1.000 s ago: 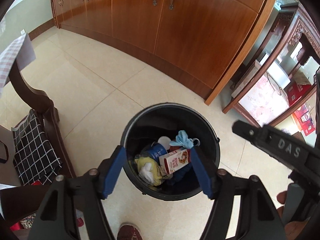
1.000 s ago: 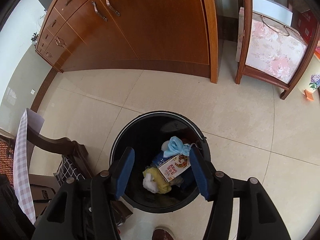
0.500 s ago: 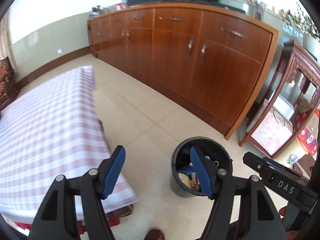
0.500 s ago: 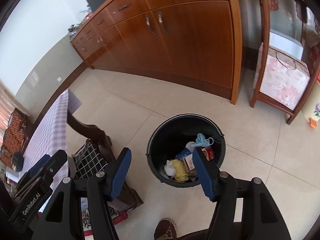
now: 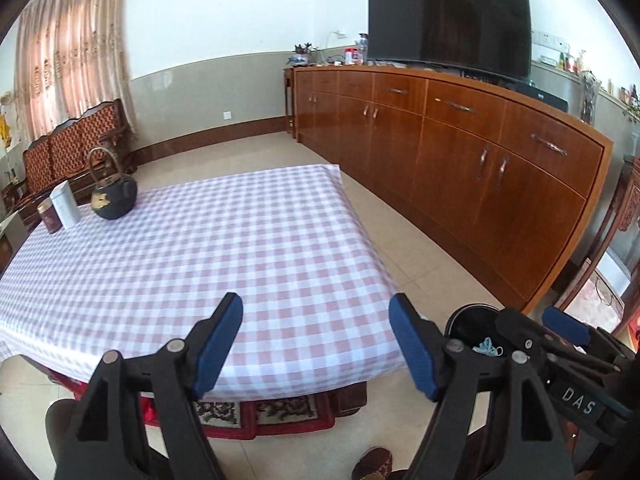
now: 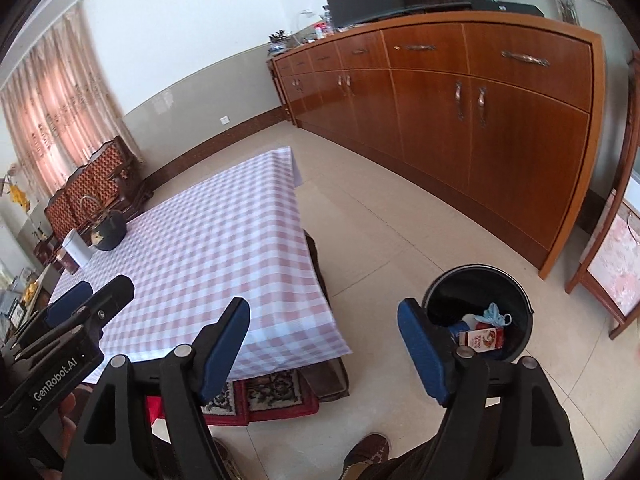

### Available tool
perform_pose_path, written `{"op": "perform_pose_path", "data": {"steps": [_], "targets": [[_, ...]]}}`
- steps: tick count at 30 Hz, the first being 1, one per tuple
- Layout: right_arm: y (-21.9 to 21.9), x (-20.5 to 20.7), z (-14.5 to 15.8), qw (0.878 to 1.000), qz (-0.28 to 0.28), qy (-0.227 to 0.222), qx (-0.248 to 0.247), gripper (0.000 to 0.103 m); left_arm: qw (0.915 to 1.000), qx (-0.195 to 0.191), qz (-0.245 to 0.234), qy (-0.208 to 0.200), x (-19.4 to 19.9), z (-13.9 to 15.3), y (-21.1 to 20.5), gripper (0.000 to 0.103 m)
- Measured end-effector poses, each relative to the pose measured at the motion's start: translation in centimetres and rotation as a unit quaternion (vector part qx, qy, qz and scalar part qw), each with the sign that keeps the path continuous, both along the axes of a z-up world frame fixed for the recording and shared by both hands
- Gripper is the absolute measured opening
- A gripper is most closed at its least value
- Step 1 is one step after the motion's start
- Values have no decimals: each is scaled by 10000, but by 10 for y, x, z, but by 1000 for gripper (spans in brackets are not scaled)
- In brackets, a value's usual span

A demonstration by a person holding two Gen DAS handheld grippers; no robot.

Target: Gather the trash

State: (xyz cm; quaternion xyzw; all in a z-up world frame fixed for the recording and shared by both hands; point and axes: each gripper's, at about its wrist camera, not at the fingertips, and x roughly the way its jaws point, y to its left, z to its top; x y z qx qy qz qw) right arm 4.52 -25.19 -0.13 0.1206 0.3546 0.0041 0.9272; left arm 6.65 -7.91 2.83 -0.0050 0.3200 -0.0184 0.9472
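A black trash bin (image 6: 516, 292) stands on the tiled floor right of the table, holding a red-and-white carton (image 6: 482, 338), a blue face mask (image 6: 496, 314) and other trash. In the left wrist view the bin (image 5: 472, 320) is partly hidden behind the right gripper. My left gripper (image 5: 316, 344) is open and empty above the near edge of the checked tablecloth (image 5: 208, 248). My right gripper (image 6: 324, 344) is open and empty, between the table corner and the bin. The left gripper also shows in the right wrist view (image 6: 80, 304).
A black teapot (image 5: 114, 196), a white box (image 5: 66, 204) and a brown tin (image 5: 49, 216) stand at the table's far left. A long wooden sideboard (image 5: 480, 160) with a television (image 5: 448, 16) lines the right wall. A wooden bench (image 5: 68, 148) stands at the back left. Patterned cushions (image 6: 272, 396) lie under the table.
Both grippers have risen and swung left, away from above the bin, now facing the table. The bin has moved to the lower right of both views. Both grippers stay open.
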Motion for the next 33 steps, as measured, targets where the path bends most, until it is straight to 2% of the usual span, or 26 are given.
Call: {"op": "perform_pose_path", "data": {"steps": [6, 9, 20, 33], "targets": [[49, -18, 22, 9989, 220, -312, -286, 78, 9987, -125, 482, -107, -20, 8, 32, 78], [64, -25, 30, 9980, 278, -402, -398, 78, 9977, -162, 641, -150, -30, 10, 46, 82], [78, -35, 51, 9958, 405, -654, -505, 78, 9955, -145, 897, -264, -54, 13, 73, 85], [84, -33, 48, 9955, 444, -639, -546, 78, 9955, -113, 911, -237, -55, 11, 76, 85]]}}
